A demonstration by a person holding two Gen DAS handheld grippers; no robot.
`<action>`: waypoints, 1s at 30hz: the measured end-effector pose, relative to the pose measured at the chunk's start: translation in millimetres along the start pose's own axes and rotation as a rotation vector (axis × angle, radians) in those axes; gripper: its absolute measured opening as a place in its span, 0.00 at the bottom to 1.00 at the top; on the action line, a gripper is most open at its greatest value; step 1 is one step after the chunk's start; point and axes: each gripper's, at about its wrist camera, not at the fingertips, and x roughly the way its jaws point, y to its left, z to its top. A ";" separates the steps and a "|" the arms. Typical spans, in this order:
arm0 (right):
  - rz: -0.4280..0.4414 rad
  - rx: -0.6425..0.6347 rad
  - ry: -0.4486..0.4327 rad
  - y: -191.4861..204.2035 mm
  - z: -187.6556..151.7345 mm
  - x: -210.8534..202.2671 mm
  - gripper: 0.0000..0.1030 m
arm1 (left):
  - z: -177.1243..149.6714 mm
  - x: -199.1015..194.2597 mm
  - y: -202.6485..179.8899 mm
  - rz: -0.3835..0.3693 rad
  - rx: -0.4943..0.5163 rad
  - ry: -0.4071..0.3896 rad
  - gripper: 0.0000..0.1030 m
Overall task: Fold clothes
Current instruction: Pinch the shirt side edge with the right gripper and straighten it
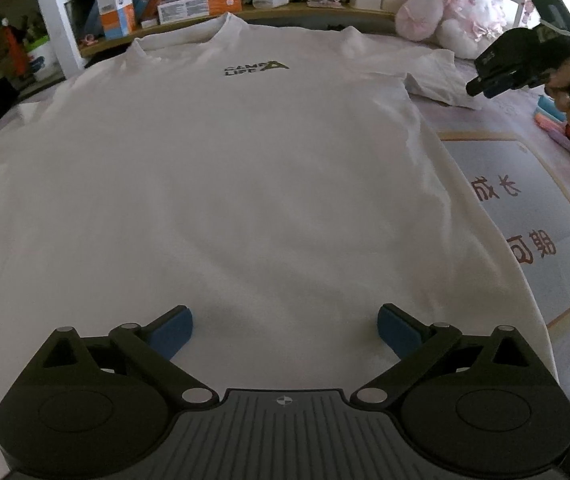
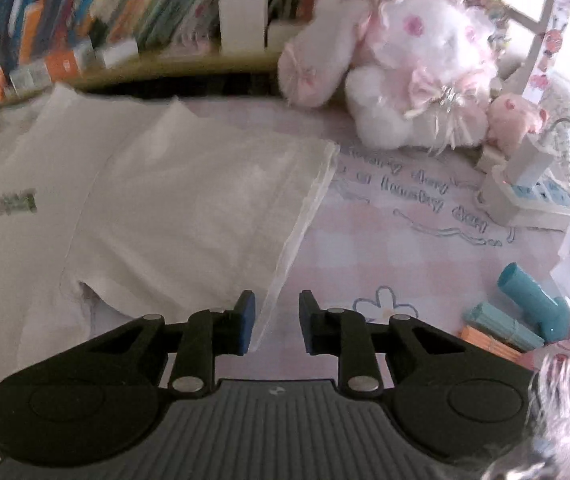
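Right wrist view shows me a plush toy [image 2: 417, 76] and power strip [image 2: 533, 196] beyond the white T-shirt [image 2: 189, 196], spread flat on the tabletop [image 2: 385, 248]. My right hand-held gripper [image 2: 276, 320] is slightly open at the sleeve edge; my left hand-held gripper [image 1: 285, 330] gapes wide, empty.

We read "CAMP LIFE" on the white T-shirt [image 1: 221, 168] and "成长" on the pink cloth [image 1: 533, 200]

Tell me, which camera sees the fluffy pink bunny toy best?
The right wrist view: the bunny toy fills its upper right, ears, face and bow all visible, though a bit blurred. The left wrist view shows it small at the top edge, behind the shirt.
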 end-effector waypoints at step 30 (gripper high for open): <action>0.075 0.003 0.032 79.2 -146.8 -117.9 0.35 | -41.2 -76.0 145.3 0.099 -0.135 -0.171 0.97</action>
